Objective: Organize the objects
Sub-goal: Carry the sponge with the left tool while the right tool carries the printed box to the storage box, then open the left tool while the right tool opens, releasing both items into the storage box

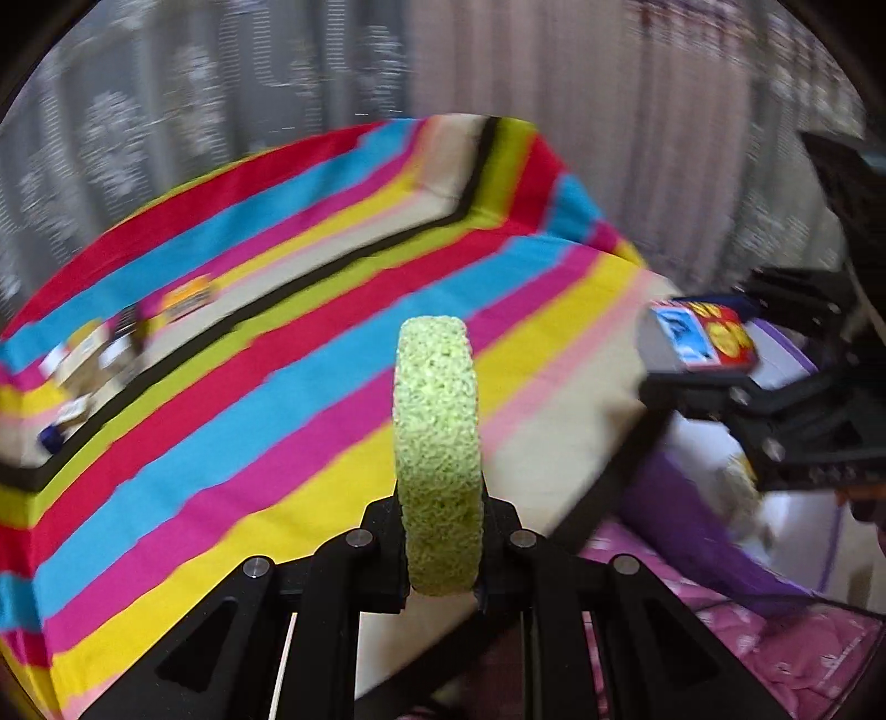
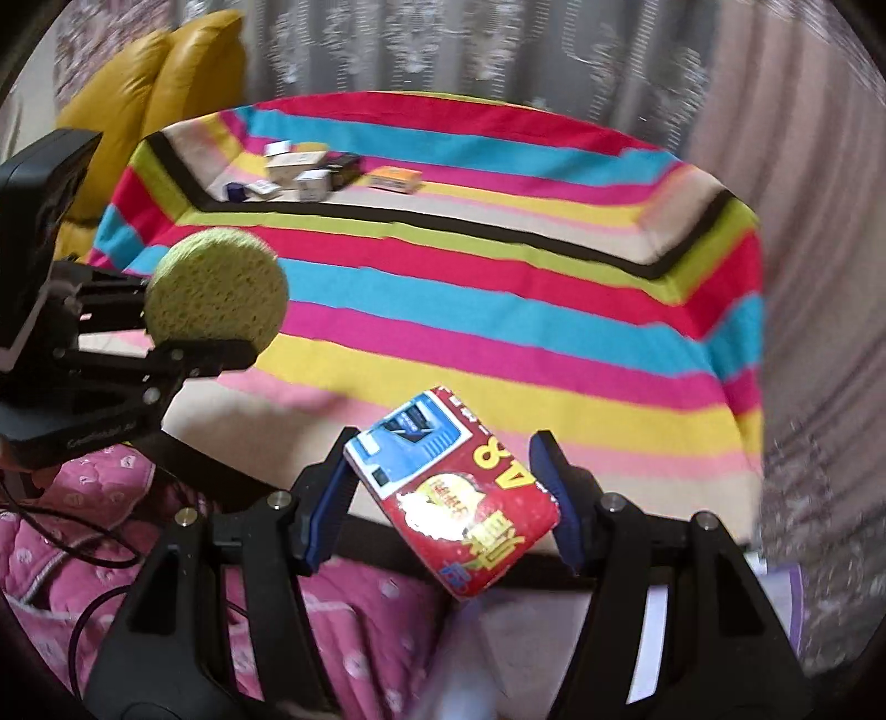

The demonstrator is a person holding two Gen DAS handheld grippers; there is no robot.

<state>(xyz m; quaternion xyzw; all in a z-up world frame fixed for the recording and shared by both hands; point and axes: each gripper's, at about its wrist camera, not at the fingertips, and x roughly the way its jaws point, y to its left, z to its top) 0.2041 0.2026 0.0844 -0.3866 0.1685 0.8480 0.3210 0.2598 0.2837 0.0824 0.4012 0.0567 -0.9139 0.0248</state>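
Observation:
My left gripper (image 1: 440,531) is shut on a round green sponge (image 1: 436,454), held edge-on above the striped tablecloth (image 1: 232,421); it also shows in the right wrist view as a green disc (image 2: 217,293) at the left. My right gripper (image 2: 443,498) is shut on a red and blue box (image 2: 451,490), held tilted above the table's near edge. The box also shows in the left wrist view (image 1: 700,338) at the right. A cluster of small boxes (image 2: 302,171) and an orange box (image 2: 394,180) lie at the table's far left.
A yellow cushioned chair (image 2: 149,99) stands behind the table's far left corner. Patterned curtains (image 2: 498,50) hang behind the table. A pink quilted cover (image 2: 83,531) with black cables lies below the table's near edge. The view is motion-blurred.

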